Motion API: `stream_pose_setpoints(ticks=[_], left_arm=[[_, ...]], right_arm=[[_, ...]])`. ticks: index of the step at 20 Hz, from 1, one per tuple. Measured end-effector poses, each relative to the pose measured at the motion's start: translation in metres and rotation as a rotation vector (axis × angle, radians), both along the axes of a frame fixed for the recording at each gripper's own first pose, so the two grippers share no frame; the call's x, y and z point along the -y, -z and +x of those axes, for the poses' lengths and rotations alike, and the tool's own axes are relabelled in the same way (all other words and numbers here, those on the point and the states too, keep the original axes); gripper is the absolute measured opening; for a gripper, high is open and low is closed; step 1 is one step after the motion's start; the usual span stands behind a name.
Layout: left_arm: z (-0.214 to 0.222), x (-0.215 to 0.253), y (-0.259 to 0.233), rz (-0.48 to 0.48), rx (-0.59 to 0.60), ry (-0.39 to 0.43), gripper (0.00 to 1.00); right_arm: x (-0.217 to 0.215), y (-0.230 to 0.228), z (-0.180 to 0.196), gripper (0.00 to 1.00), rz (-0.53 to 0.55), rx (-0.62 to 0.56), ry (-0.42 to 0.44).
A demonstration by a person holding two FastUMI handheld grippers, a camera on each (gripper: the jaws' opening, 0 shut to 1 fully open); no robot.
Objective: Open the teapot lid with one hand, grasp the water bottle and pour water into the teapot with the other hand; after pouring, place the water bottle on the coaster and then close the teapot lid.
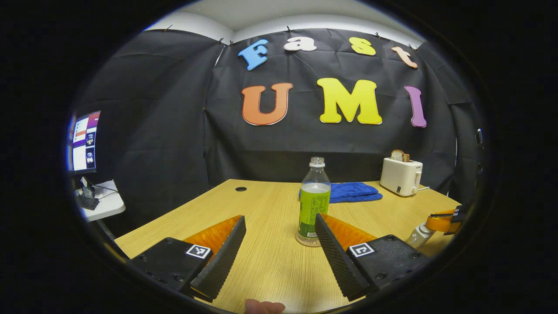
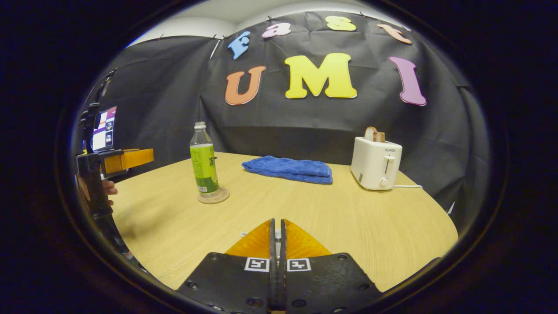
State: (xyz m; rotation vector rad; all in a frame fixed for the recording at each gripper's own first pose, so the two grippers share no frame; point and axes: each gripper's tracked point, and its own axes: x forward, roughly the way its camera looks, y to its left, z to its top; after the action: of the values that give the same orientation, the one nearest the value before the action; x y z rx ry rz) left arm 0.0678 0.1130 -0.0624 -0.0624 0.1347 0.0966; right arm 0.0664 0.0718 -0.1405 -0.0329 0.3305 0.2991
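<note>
A clear water bottle [image 1: 314, 205] with a green label and no cap stands upright on a round coaster [image 1: 305, 240]. My left gripper [image 1: 279, 218] is open and low over the table, its right finger just in front of the bottle and not touching it. In the right gripper view the bottle [image 2: 204, 161] and coaster [image 2: 213, 196] sit at mid left, and the left gripper [image 2: 130, 159] hovers at the left edge. My right gripper [image 2: 277, 224] is shut, with a small pale piece, seemingly the teapot lid's knob, between its fingers. The left gripper view shows the right gripper [image 1: 442, 221] over a white teapot part [image 1: 418, 235].
A folded blue towel [image 2: 287, 169] lies at the back of the wooden table [image 2: 348, 218]. A white toaster [image 2: 375, 162] holding bread stands at the back right. A monitor [image 1: 85, 141] sits on a side desk to the left. A cable hole [image 1: 240, 189] marks the table's far left.
</note>
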Motion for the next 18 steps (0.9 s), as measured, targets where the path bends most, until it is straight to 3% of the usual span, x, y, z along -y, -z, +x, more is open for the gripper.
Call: stream_pose_setpoints(ticks=[4,5,8,9,14,18], left_arm=[[-0.003,0.004,-0.004,0.003,0.006,0.008,0.99],[-0.004,0.006,-0.007,0.001,0.008,0.011,0.99],[-0.013,0.018,-0.016,0.001,0.022,0.029,0.99],[-0.016,0.023,-0.021,0.002,0.030,0.034,0.99],[-0.049,0.065,-0.041,0.023,0.063,0.086,0.99],[-0.079,0.092,-0.039,0.017,0.072,0.100,0.99]], right_arm=[[-0.005,-0.007,-0.002,0.12,0.008,0.016,-0.002],[-0.008,-0.013,-0.006,0.35,0.019,0.026,-0.007],[-0.005,-0.040,-0.013,0.89,0.051,0.099,0.033],[0.001,-0.049,-0.016,0.97,0.051,0.129,0.065],[0.018,-0.090,-0.048,0.98,0.024,0.267,0.171],[0.029,-0.094,-0.082,0.98,0.032,0.299,0.216]])
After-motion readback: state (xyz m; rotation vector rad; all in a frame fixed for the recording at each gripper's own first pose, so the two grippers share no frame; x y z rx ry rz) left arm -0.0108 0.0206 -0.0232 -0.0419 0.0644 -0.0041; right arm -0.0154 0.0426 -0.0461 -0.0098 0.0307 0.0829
